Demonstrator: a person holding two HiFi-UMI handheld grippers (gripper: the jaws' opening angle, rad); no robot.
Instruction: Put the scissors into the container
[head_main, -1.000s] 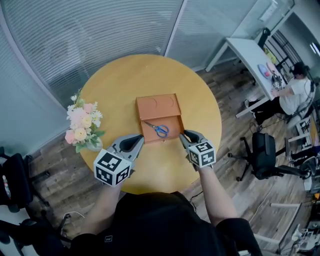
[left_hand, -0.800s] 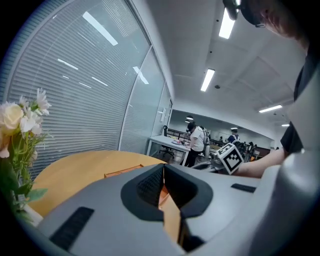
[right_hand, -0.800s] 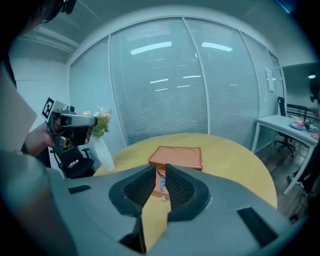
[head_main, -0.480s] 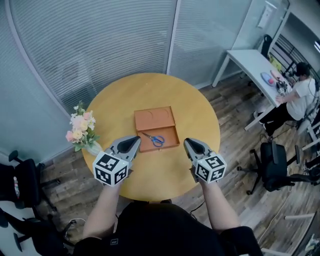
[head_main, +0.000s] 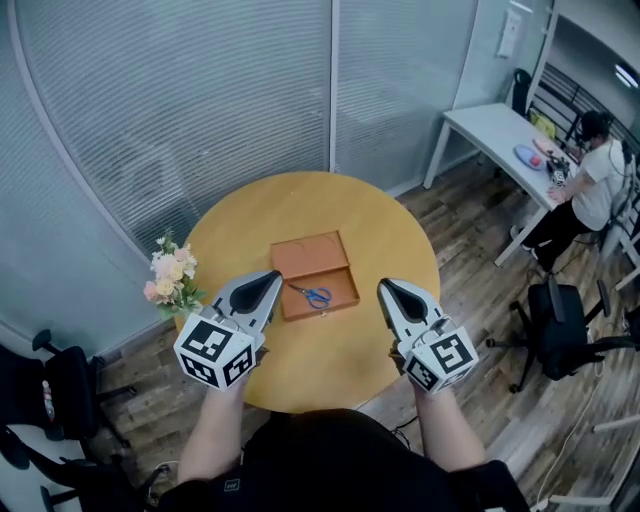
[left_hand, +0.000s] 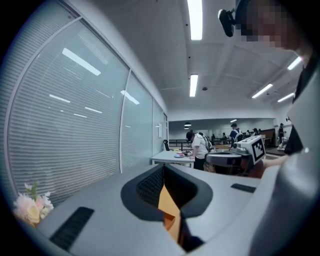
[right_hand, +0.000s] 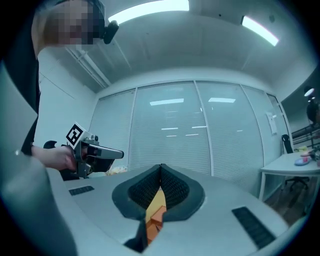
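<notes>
scissors (head_main: 316, 295): blue loop handles, metal blades, lying flat in near half of box | box (head_main: 305, 252): orange, rectangular, shallow, open, mid-table | table (head_main: 340, 200): round, smooth yellow wood | left gripper (head_main: 272, 277): grey, jaws ribbed black inside, pressed together, empty | right gripper (head_main: 385, 287): same build, jaws just closing, now met, nothing between

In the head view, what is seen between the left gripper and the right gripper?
The head view shows the orange container with the blue scissors inside, on the round table.
</notes>
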